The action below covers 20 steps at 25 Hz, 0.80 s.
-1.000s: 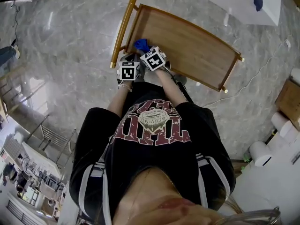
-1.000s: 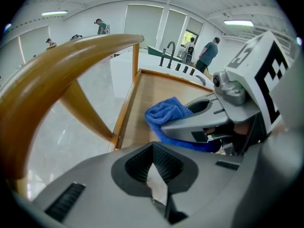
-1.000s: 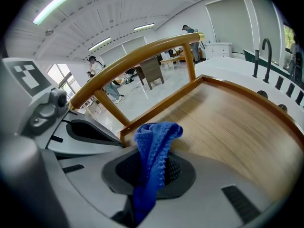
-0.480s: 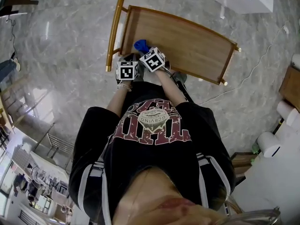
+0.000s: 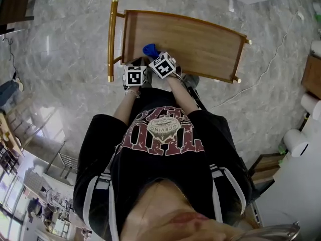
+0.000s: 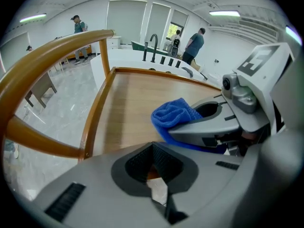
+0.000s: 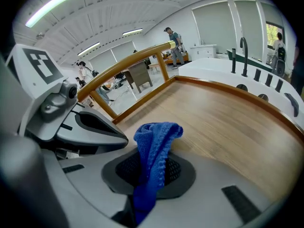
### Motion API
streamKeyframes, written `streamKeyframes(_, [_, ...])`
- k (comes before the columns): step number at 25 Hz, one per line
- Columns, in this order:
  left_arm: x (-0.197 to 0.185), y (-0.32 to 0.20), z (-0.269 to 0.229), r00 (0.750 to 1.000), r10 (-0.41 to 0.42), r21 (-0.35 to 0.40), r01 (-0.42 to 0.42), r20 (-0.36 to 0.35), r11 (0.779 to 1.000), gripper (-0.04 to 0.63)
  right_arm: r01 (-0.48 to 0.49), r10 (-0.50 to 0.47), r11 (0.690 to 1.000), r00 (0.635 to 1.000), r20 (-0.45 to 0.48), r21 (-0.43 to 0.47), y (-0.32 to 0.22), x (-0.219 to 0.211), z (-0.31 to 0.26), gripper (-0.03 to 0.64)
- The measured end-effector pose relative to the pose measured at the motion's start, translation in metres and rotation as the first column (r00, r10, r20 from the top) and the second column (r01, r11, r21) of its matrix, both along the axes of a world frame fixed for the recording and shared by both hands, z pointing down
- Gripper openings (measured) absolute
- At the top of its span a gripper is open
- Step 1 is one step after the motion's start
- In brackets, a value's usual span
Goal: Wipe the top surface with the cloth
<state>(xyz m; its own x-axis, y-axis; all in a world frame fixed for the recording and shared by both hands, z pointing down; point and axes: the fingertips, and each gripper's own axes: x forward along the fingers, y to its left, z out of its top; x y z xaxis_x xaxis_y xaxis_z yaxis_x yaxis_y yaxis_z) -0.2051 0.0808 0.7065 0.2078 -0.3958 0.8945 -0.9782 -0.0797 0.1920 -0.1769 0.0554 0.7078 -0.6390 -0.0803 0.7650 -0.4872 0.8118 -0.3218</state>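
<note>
Right gripper (image 7: pixel 152 171) is pinching cloth (image 7: pixel 155 139) at top's (image 5: pixel 200 40) near-left corner, board stretching lengthwise rightward; left gripper (image 6: pixel 155 169), jaws together and empty, is hovering just beside.

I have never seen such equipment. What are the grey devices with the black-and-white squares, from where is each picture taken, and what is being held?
There is no robot here. A person holds a tool in each hand, and each tool ends in a two-jaw claw. The cubes with square markers are part of the tools. The head view comes from a camera on the person's head, looking down at a wooden top with a golden rail at one end. The two gripper views come from cameras riding on the tools, looking along the jaws. The right claw is shut on a blue cloth, whose free end sticks out over the wood. The left claw is shut with nothing in it, close beside the right one.
</note>
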Motion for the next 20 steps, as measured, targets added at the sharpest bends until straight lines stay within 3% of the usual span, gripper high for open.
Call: streamKeyframes(20, [0.061, -0.022, 0.008, 0.984, 0.177, -0.019, -0.177, -0.003, 0.984, 0.046, -0.13, 0.13, 0.991, 0.991, 0.013, -0.008, -0.009, 0.058, 0.002, 0.055])
